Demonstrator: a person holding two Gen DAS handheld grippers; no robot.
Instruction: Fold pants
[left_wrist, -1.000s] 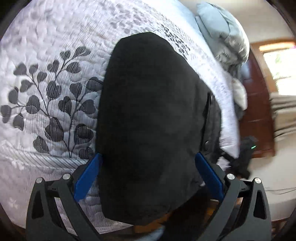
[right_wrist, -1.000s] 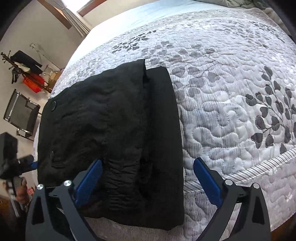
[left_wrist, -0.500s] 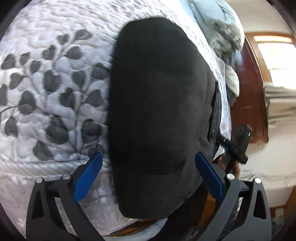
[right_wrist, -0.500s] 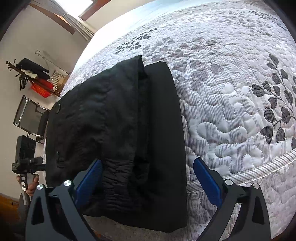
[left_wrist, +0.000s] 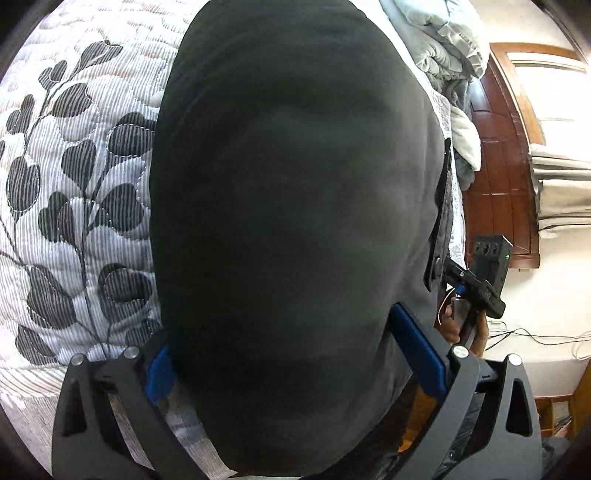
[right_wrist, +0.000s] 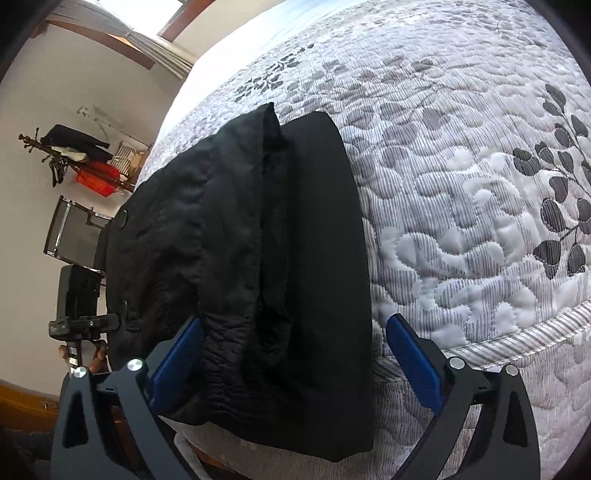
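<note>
Closest in, the left gripper (left_wrist: 291, 354) stands with its jaws spread wide and the near end of the black pants (left_wrist: 295, 221) filling the gap between the blue pads, the cloth overlapping the left pad; whether the pads touch it I cannot tell. The right gripper (right_wrist: 295, 350) is likewise wide open, its left pad beside the gathered waistband edge, its right pad out over the bare quilt (right_wrist: 480, 221). The pants (right_wrist: 258, 251) lie folded on the bed at its near edge, long axis running straight away from both grippers toward the far side. Judging by how fully the cloth fills its view, the left gripper is the nearer. Beyond, the quilt stretches off to a heap of grey bedding (left_wrist: 443, 40)
</note>
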